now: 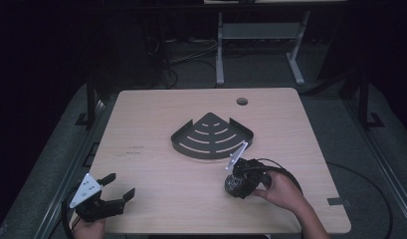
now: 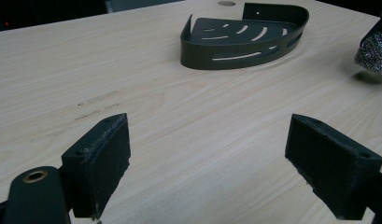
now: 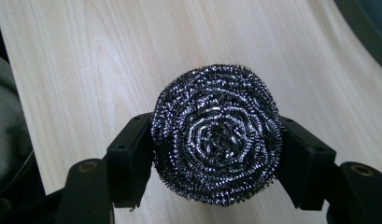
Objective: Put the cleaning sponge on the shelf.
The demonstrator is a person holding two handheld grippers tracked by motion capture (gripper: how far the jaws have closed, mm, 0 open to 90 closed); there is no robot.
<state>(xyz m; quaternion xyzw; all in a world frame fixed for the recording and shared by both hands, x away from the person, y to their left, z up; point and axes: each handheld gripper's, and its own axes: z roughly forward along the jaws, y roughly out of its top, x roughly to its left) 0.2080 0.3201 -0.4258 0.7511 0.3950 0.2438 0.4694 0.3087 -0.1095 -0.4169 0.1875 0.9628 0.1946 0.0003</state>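
A round steel wool scourer (image 3: 216, 135) sits squeezed between the two black jaws of my right gripper (image 3: 215, 154), which is shut on it. From above, that gripper (image 1: 234, 185) holds the scourer (image 1: 233, 184) over the table's front right part, a short way in front of the dark corner shelf tray (image 1: 177, 142). My left gripper (image 1: 119, 186) rests near the front left edge, open, with bare wood between its pads (image 2: 109, 154). In the left gripper view the tray (image 2: 193, 53) lies ahead and the scourer (image 2: 374, 51) shows at the right edge.
The light wooden table (image 1: 141, 124) has a round cable hole (image 1: 242, 101) near its far edge. Faint marks (image 1: 134, 151) lie left of the tray. A desk frame and cables stand on the dark floor behind.
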